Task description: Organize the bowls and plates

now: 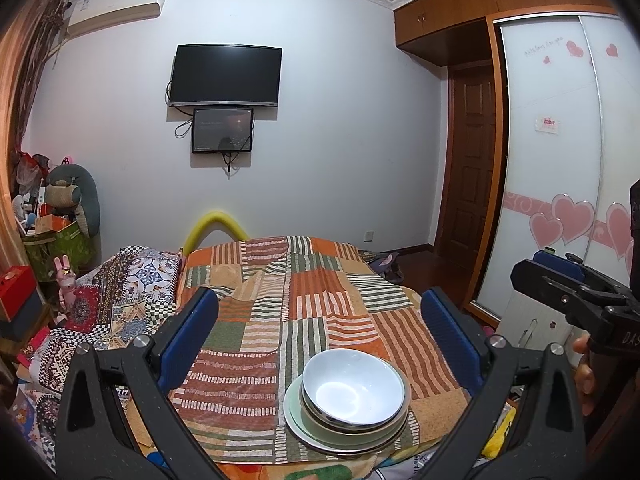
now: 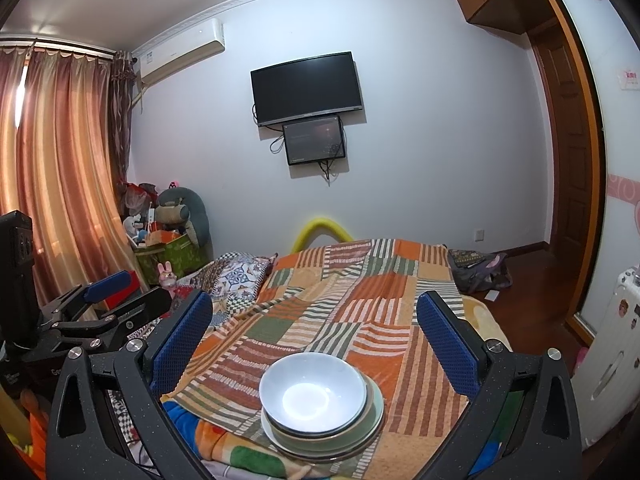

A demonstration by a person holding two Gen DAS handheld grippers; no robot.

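A white bowl (image 1: 352, 386) (image 2: 314, 392) sits on top of a stack of pale green plates (image 1: 316, 432) (image 2: 344, 438) at the near edge of the bed. The stack rests on an orange, green and white patchwork blanket (image 1: 320, 300) (image 2: 360, 300). My left gripper (image 1: 320, 336) is open above and behind the stack, its blue pads wide apart and holding nothing. My right gripper (image 2: 314, 332) is also open over the stack, empty. In the left wrist view the right gripper (image 1: 560, 276) shows at the right edge; in the right wrist view the left gripper (image 2: 120, 292) shows at the left.
A second patterned quilt (image 1: 120, 304) lies left of the blanket. Boxes, a green bin (image 2: 172, 256) and soft toys crowd the far left corner by the curtain. A wardrobe with heart stickers (image 1: 560, 200) and a wooden door stand to the right. A bag (image 2: 480, 272) lies on the floor.
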